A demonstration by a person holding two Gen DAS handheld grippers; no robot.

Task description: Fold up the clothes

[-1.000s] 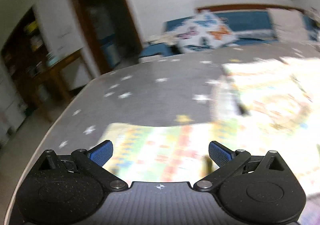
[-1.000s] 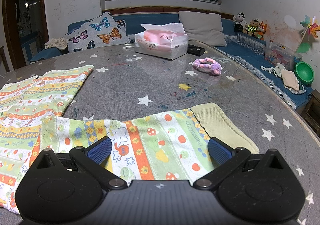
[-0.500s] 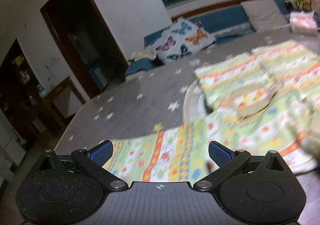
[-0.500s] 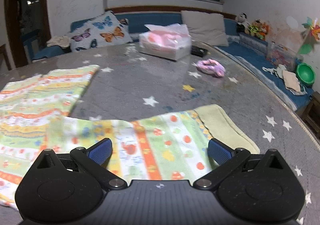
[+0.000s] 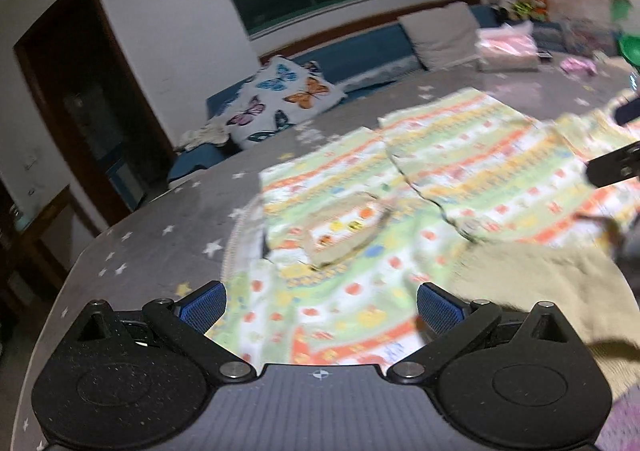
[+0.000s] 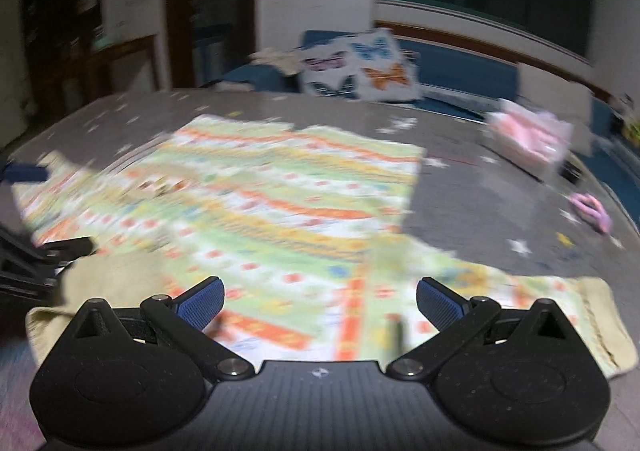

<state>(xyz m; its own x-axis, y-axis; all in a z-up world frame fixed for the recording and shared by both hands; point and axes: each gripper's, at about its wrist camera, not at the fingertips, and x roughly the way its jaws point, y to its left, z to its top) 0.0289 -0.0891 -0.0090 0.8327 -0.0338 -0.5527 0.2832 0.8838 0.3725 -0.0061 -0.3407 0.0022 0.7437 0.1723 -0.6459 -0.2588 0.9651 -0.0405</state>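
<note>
Grippers first, bottom of both frames: left gripper [image 5: 320,309] spread wide, nothing between its blue pads; right gripper [image 6: 320,305] spread just as wide, empty too; both hover low over the striped garment [image 5: 352,291], a green, orange and yellow printed piece lying flat on the grey star-print desk [image 5: 168,235]; its beige cuff [image 6: 600,323] sits lower right in the right wrist view; blur softens the print; further up, past mid-frame, a pink hair tie [image 6: 592,209] on the desk at right; pink tissue pack [image 6: 532,141] beyond it; butterfly cushion [image 5: 286,105] on the blue sofa [image 5: 360,55] at the back.
</note>
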